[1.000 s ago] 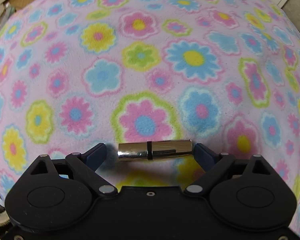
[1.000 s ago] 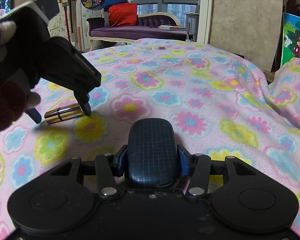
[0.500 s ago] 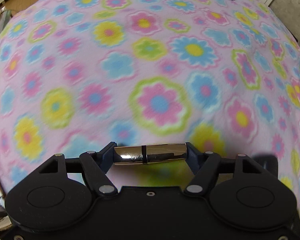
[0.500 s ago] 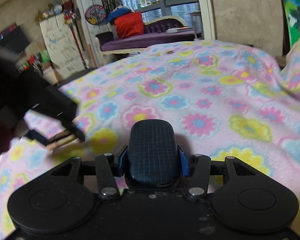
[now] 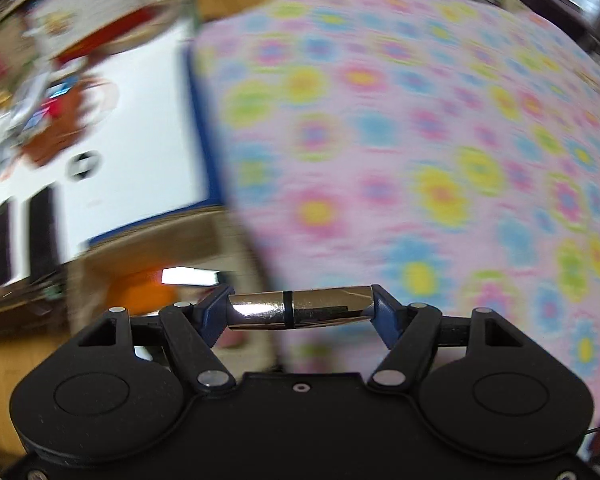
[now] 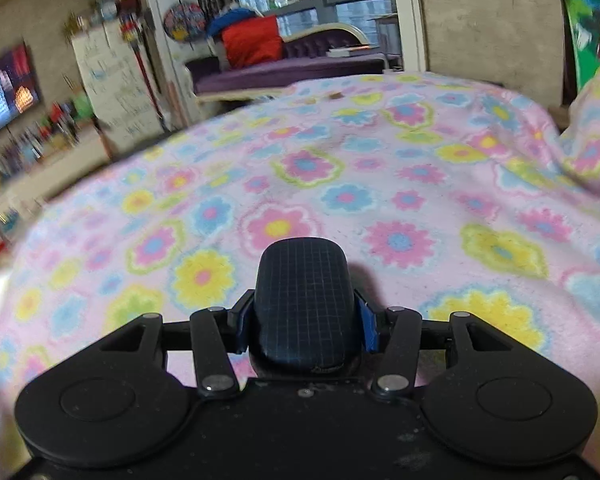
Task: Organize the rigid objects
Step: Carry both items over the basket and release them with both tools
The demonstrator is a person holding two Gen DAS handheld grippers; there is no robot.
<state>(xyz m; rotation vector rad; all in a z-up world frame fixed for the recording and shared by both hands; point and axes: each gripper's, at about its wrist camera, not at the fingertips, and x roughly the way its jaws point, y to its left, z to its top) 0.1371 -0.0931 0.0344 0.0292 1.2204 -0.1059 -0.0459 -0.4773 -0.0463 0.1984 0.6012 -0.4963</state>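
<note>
Left wrist view: the left gripper [image 5: 300,312] clamps a shiny tube [image 5: 298,312] endwise at lower centre, over the blanket [image 5: 420,140] edge. The right gripper [image 6: 305,320] pinches a dark case [image 6: 304,304], lower centre.

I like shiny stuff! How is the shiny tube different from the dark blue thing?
The shiny tube is silvery and thin; the dark blue case is matte, fat and grid-patterned. The tube lies crosswise, pinched by its ends in the left gripper; the case points forward in the right gripper. Both are gripped above the flowery blanket.
</note>
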